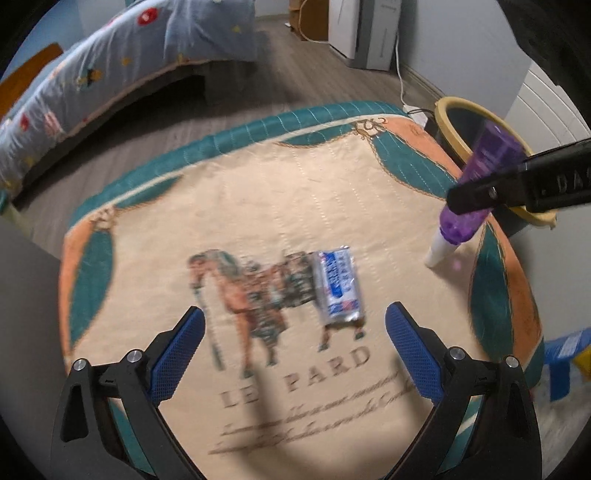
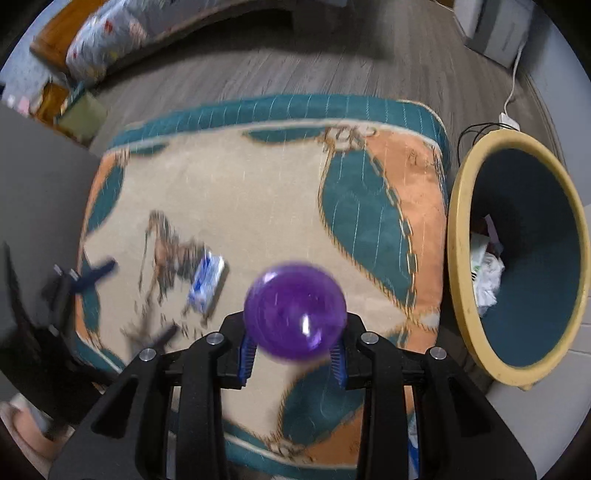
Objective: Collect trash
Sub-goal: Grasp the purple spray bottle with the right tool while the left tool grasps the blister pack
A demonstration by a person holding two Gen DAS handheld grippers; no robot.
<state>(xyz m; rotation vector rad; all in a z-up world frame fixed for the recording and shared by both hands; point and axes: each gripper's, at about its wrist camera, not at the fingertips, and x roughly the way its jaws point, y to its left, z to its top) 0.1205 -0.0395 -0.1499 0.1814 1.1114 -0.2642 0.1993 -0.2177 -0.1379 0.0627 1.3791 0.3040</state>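
Note:
A silver and blue wrapper (image 1: 338, 286) lies flat on the patterned mat (image 1: 258, 206). My left gripper (image 1: 295, 328) hovers over it, open, its blue pads wide apart and the wrapper just beyond them. My right gripper (image 2: 293, 356) is shut on a purple bottle (image 2: 295, 310), seen end-on in the right wrist view. In the left wrist view the purple bottle (image 1: 480, 173) with its white cap hangs cap-down near the mat's right edge, clamped by the right gripper (image 1: 476, 194). A yellow-rimmed bin (image 2: 458, 236) stands right of the mat with crumpled paper inside. The wrapper (image 2: 207, 282) appears left of the bottle.
A bed with a blue quilt (image 1: 110, 81) lies beyond the mat across the wood floor. A white appliance (image 1: 365, 29) and a cable stand by the far wall. A grey surface (image 2: 40, 206) borders the mat's left. Blue and yellow packaging (image 1: 569, 354) lies at the right.

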